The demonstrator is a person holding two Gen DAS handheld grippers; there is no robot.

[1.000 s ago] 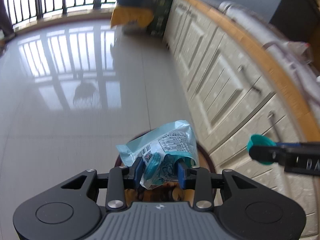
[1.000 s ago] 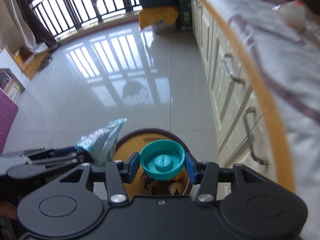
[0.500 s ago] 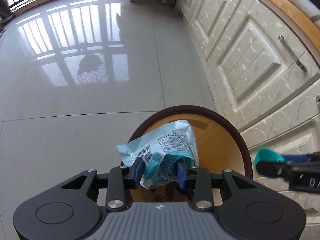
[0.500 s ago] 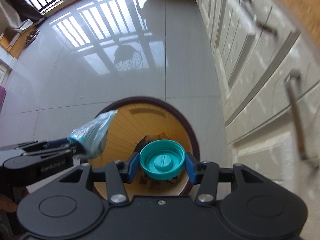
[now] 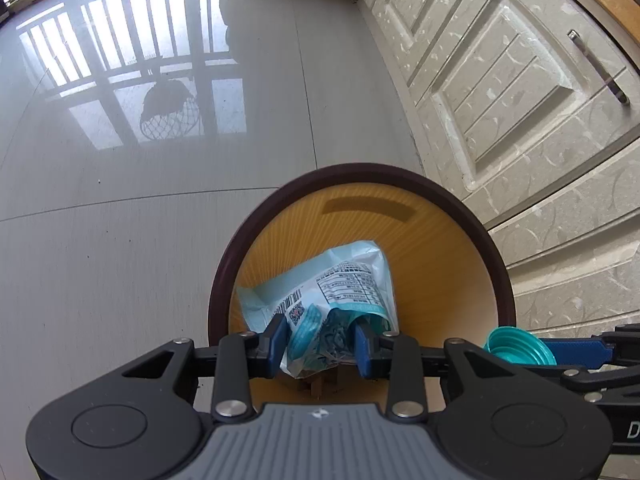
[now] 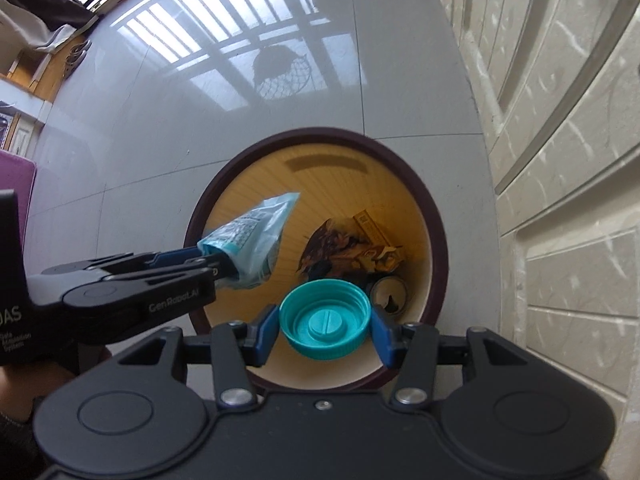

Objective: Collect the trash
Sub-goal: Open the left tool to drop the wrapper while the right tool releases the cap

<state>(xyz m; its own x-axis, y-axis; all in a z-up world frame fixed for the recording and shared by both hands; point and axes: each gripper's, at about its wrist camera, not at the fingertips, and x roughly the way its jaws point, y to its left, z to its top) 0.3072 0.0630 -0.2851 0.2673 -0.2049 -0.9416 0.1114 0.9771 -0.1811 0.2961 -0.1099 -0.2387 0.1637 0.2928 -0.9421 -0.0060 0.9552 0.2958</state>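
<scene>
Right, both loads are over the bin mouth; release is the step in hand.
left gripper [image 5: 320,346]: jaws clamped on the snack wrapper [image 5: 340,288], pads pinching its crumpled lower end; the free end stands up toward 12 o'clock.
right gripper [image 6: 325,334]: jaws clamped on the teal cap [image 6: 325,320] across its rim, open side facing the camera.
bin [image 6: 434,208]: round, dark rim, orange inner wall, on the tiled floor [image 5: 120,240] just beside the cabinet fronts [image 5: 520,100] at its 3 o'clock.
bin contents: brown wrappers [image 6: 340,246], a small carton and a can [image 6: 388,294] lie at the bottom, toward 3 o'clock in the right wrist view.
wrapper position: inside the rim outline, on the 9 o'clock side in the right wrist view; looks clear to drop.
cap position: over the 6 o'clock part of the opening, nearer the near rim than the centre.
cap advice: I'd nudge it toward 12 o'clock before opening, since a round cap that clips the rim could bounce out and roll off on the smooth tile.
wrapper advice: open wide and let it fall; light film may cling to a pad, so a small shake might be needed.
order: either first, as the two grippers sit side by side and apart, no overlap that I can see.
risk: wrapper's tall free end could catch the 9 o'clock rim if released off-centre.
depth: cannot tell how far above the rim the fingertips are; lower is safer for the cap.
check after: both pieces seen at the bottom, nothing on the floor around the bin.
</scene>
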